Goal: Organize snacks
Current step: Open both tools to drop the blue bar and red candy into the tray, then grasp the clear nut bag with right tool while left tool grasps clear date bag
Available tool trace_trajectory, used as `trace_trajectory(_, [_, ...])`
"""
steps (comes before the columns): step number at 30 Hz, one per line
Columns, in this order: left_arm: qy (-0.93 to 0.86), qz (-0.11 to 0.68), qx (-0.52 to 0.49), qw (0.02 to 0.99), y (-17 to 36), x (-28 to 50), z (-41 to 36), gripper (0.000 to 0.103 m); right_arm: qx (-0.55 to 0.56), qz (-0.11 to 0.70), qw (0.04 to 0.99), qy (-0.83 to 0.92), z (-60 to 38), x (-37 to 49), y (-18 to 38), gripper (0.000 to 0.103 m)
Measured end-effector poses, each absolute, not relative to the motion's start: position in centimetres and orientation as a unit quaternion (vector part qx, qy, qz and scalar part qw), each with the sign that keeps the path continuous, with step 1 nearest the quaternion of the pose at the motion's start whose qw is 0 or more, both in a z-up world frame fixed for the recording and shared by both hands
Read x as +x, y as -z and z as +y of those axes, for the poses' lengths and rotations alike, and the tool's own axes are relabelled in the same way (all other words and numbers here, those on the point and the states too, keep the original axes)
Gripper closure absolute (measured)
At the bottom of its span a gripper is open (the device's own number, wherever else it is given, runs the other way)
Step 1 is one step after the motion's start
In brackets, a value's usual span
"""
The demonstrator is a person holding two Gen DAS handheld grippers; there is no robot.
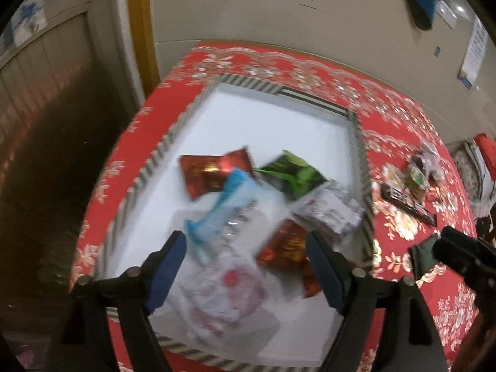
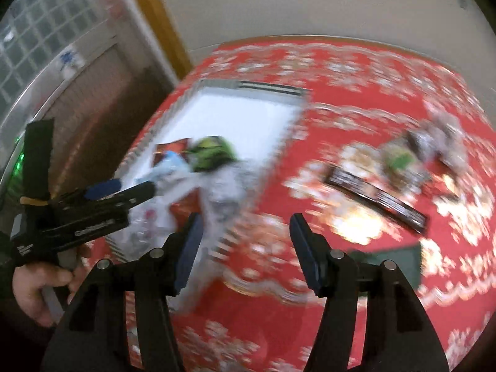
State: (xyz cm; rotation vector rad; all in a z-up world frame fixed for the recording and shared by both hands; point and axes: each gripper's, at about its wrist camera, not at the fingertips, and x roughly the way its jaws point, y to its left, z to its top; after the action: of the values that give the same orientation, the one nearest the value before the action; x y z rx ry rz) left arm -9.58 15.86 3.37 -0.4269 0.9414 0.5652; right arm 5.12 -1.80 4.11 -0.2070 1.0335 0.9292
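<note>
Dark-green packet (image 2: 393,262) is lying just right of my right gripper (image 2: 246,248), long axis left-right; both my grippers are gaping half-wide, empty.

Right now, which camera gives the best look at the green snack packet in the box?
The left wrist view: the green snack packet lies fairly sharp inside the striped box, beside a red packet. The right wrist view shows it smaller and smeared by motion blur.
</note>
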Motion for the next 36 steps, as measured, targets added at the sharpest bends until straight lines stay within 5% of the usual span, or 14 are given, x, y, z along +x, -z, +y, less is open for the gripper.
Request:
trace_trajectory(12, [-0.258, 0.454, -0.179, 0.834, -3.9, -5.1, 7.7, 0.014, -0.057, 0.444, 0.827, -0.339, -14.8, 19.1, -6.1, 0.045])
trace_trajectory(28, [-0.289, 0.481, -0.156, 0.813, -4.2, -4.1, 2.3, 0.014, -0.11, 0.531, 0.778, -0.319, -8.0, 33.4, 1.2, 0.045])
trace_trajectory(31, [-0.282, 0.484, -0.158, 0.813, -4.1, -3.2, 2.0, 0.014, -0.141, 0.52, 0.776, -0.327, -7.6, 33.0, 1.7, 0.063])
trace_trajectory(36, [-0.21, 0.486, -0.139, 0.837, -4.5, 2.1, 0.3, 0.014, -0.172, 0.497, 0.785, -0.328, -9.6, 31.4, 2.0, 0.076])
